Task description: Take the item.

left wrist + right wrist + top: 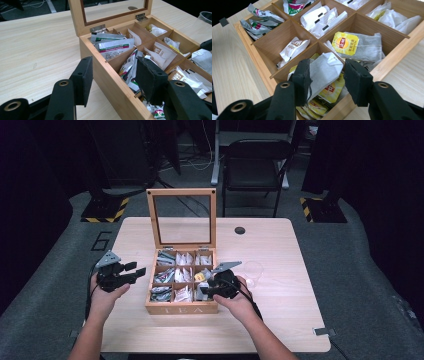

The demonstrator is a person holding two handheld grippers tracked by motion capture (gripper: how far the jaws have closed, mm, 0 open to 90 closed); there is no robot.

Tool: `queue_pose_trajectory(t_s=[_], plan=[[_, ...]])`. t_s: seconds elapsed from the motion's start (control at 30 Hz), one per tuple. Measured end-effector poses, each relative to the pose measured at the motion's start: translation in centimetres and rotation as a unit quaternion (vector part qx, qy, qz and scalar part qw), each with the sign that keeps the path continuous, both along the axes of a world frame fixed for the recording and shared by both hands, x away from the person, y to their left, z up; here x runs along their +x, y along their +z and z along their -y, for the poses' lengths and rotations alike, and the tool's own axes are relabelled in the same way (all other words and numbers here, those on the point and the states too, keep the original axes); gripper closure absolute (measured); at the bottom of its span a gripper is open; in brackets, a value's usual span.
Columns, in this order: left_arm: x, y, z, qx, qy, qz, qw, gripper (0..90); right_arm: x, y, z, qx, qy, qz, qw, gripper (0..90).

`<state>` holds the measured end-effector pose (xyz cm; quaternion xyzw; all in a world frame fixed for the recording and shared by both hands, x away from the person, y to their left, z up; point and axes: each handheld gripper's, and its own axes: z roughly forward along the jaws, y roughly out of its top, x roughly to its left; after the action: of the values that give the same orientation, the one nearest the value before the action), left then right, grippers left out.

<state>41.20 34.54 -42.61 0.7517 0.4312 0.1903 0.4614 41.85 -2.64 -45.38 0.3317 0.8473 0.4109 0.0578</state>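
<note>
Early stage: wooden nine-compartment tea box (182,309) lid up, right gripper (325,72) jaws apart around a white paper tea bag (324,68) in the box's 4 o'clock compartment, not yet pinched or lifted; left gripper (131,270) open, idle at box's 9 o'clock.

Pale wooden tea box (181,309); inside it, a grey-white teabag (324,68) with yellow tag (345,43), green-red-striped silver sachets (113,46).

"TEA" on wooden box (182,310) front, "6" on floor (101,240) left of table
</note>
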Motion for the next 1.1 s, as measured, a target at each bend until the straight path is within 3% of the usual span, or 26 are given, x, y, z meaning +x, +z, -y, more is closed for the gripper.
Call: queue_pose_trajectory(t_s=[0.2,0.3,0.5,0.63,1.1], plan=[[-0.2,0.0,-0.1,0.002,0.002,-0.001,1.0,47.7,-0.2,0.0,-0.4,0.0,0.009,0.003,1.0,62.7],[-0.4,0.0,-0.2,-0.003,0.011,0.005,0.9999,47.5,-0.2,0.2,-0.4,0.011,0.011,0.004,0.9999,70.5],[-0.4,0.2,-0.3,0.0,0.004,0.002,1.0,46.8,-0.6,0.5,-0.5,0.006,0.024,0.008,0.9997,84.2],[-0.3,0.1,-0.3,-0.001,0.008,0.002,1.0,46.7,-0.8,0.7,-0.6,0.005,0.028,0.012,0.9995,87.0],[-0.4,0.2,-0.1,-0.001,0.006,0.003,1.0,46.5,-1.0,1.6,0.0,0.041,0.019,0.017,0.9988,89.9]])
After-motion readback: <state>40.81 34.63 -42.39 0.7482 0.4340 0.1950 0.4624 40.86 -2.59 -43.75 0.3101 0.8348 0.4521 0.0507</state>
